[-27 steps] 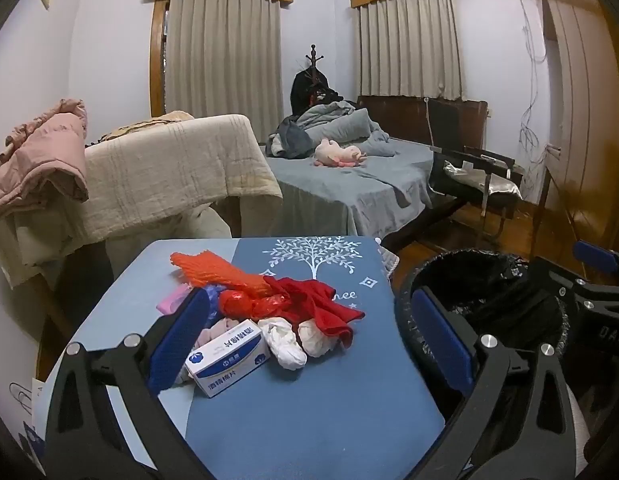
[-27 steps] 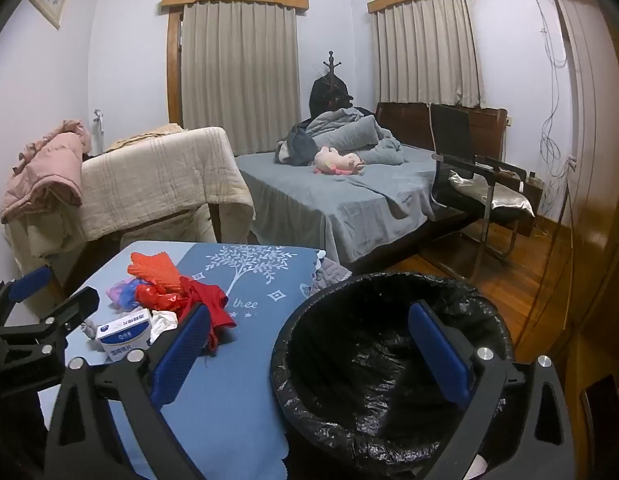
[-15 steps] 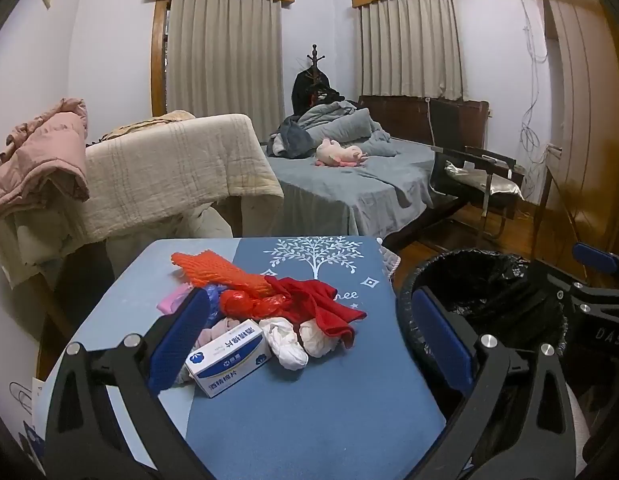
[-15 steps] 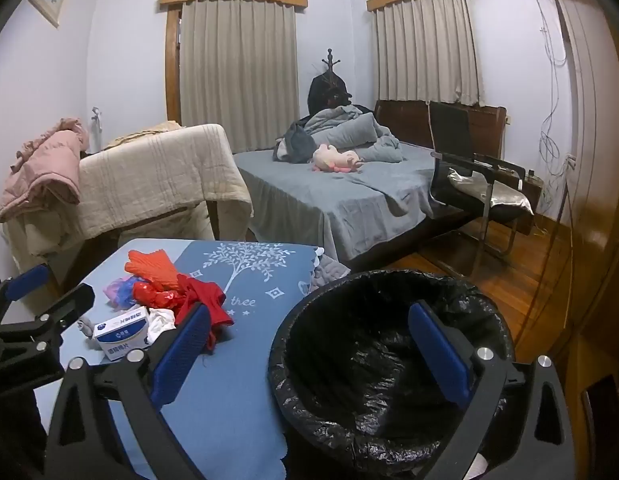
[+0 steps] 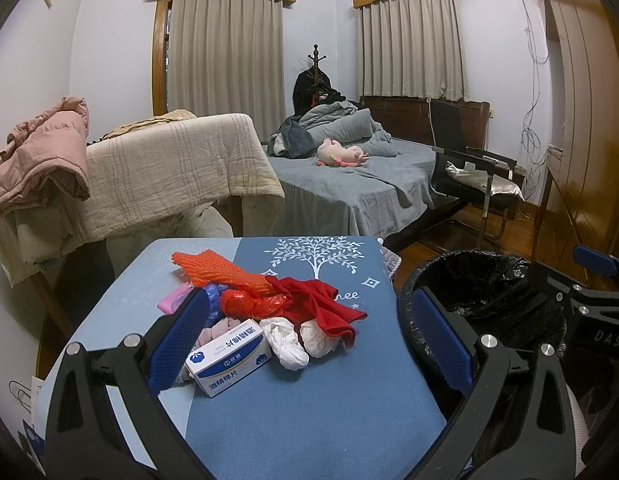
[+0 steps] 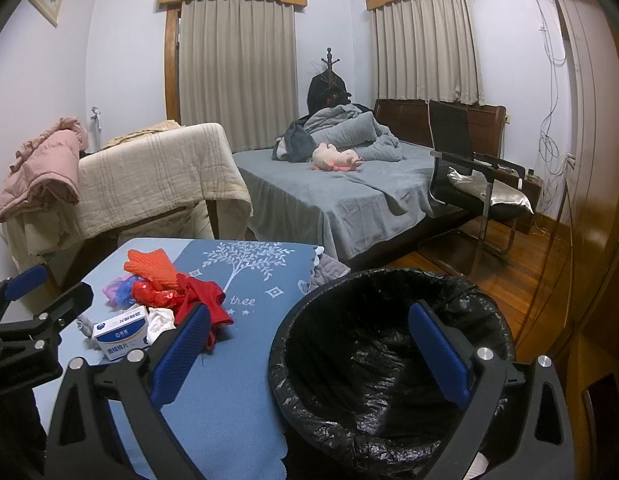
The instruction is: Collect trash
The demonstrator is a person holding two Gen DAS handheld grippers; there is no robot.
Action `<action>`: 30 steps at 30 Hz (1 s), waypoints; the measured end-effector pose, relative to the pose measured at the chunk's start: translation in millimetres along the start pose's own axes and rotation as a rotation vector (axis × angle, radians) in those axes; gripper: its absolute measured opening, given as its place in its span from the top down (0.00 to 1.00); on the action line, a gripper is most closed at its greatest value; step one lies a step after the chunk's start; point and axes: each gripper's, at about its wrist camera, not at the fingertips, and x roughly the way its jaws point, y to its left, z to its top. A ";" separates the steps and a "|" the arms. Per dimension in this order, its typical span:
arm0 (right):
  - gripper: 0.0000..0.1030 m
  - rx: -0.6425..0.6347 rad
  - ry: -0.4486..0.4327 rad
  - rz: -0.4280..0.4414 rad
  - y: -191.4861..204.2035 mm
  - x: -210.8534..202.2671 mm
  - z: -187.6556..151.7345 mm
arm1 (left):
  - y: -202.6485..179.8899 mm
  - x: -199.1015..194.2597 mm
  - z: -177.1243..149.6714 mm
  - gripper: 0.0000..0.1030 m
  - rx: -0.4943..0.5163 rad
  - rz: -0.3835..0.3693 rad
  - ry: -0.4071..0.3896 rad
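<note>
No shift since earlier: both hand-held grippers (image 5: 305, 334) (image 6: 309, 344) wide apart, empty; black-lined bin (image 6: 389, 360) empty beside trash pile (image 5: 269, 308).

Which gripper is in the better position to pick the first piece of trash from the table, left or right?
Left. The open left gripper faces the trash pile directly, with the white box just ahead of its fingers. The open right gripper looks into the black bin.

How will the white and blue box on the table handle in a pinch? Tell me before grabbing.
The white and blue box looks like thin cardboard: probably light, stiff, though hard squeezing may dent it. Lying flat, it shouldn't roll. It touches the white wads, so pushing would likely drag those along.
</note>
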 end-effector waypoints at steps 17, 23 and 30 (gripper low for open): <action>0.06 0.001 0.001 0.000 0.2 0.5 0.2 | 0.1 -0.1 0.0 0.05 0.000 -0.001 -0.001; 0.06 0.001 0.002 0.000 0.6 0.8 -0.6 | 0.2 -0.2 0.0 0.05 -0.002 0.000 -0.001; 0.06 0.002 0.003 0.000 1.1 1.4 -1.1 | 0.2 -0.1 0.0 0.05 -0.001 -0.001 -0.001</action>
